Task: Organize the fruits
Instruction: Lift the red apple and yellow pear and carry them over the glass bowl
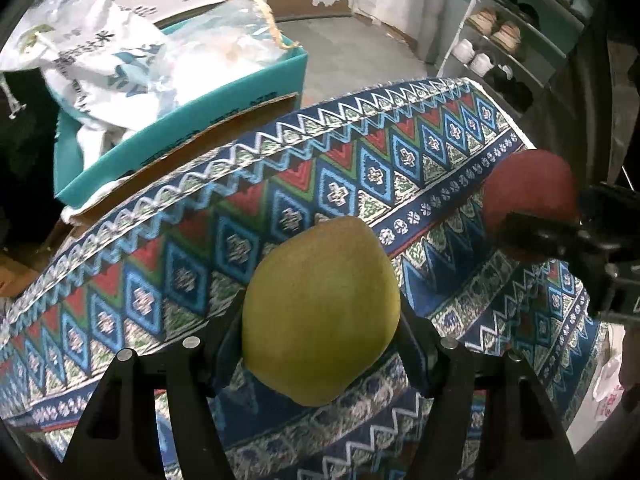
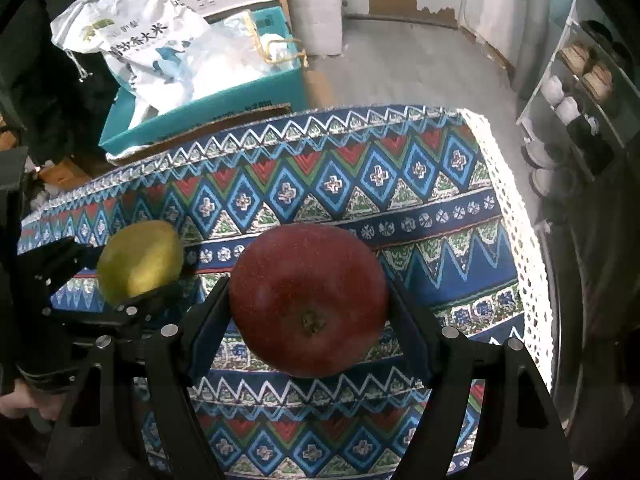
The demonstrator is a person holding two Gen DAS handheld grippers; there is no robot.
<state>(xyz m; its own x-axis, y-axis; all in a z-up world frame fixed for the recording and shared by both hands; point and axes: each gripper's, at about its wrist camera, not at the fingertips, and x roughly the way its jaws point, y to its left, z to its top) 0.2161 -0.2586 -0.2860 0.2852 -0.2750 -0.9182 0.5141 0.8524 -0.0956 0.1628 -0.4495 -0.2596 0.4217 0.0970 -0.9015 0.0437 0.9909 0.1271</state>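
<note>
My left gripper (image 1: 320,320) is shut on a yellow-green pear (image 1: 320,312) and holds it above the patterned tablecloth (image 1: 192,240). My right gripper (image 2: 308,304) is shut on a dark red apple (image 2: 308,300), stem end toward the camera, also above the cloth (image 2: 400,184). In the left wrist view the apple (image 1: 528,196) shows at the right in the right gripper's black fingers (image 1: 540,236). In the right wrist view the pear (image 2: 140,260) shows at the left in the left gripper's fingers (image 2: 64,260). The two fruits are apart, side by side.
A teal cardboard box (image 1: 224,92) with white printed bags (image 1: 100,60) stands behind the table's far edge. A shoe rack (image 1: 512,40) stands at the far right; it also shows in the right wrist view (image 2: 580,92). The cloth's white lace edge (image 2: 520,220) marks the table's right side.
</note>
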